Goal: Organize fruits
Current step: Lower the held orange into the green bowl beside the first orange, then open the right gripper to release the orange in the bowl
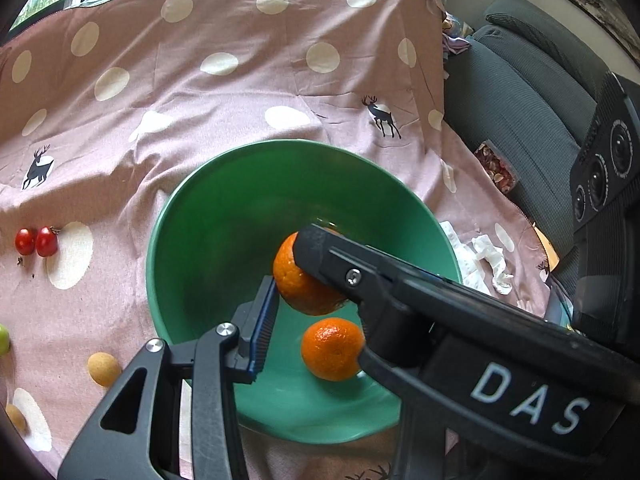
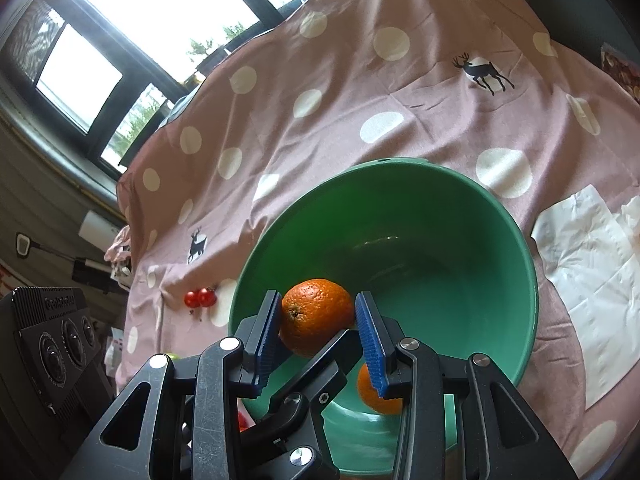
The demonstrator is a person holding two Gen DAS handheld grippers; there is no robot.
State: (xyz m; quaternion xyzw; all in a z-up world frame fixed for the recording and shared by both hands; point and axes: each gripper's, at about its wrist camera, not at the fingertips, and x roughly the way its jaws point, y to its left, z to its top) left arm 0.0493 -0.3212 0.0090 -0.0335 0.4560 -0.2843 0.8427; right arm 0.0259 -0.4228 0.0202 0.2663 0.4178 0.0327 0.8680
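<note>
A green bowl (image 1: 192, 216) (image 2: 500, 240) sits on a pink spotted cloth. My right gripper (image 2: 318, 320) is shut on an orange (image 2: 316, 312) and holds it above the bowl's inside; the same orange (image 1: 296, 280) shows in the left wrist view, between a black finger and a blue pad. A second orange (image 1: 332, 354) (image 2: 368, 394) lies on the bowl's bottom. In the left wrist view only one blue pad (image 1: 262, 332) of my left gripper shows clearly; the other gripper's body crosses in front, so its state is unclear.
Two cherry tomatoes (image 1: 36, 241) (image 2: 200, 298) lie left of the bowl. Small tan fruits (image 1: 103, 369) and a green fruit (image 1: 3, 338) lie at the near left. White tissues (image 2: 592, 272) lie right of the bowl. A grey seat (image 1: 540, 92) stands at the right.
</note>
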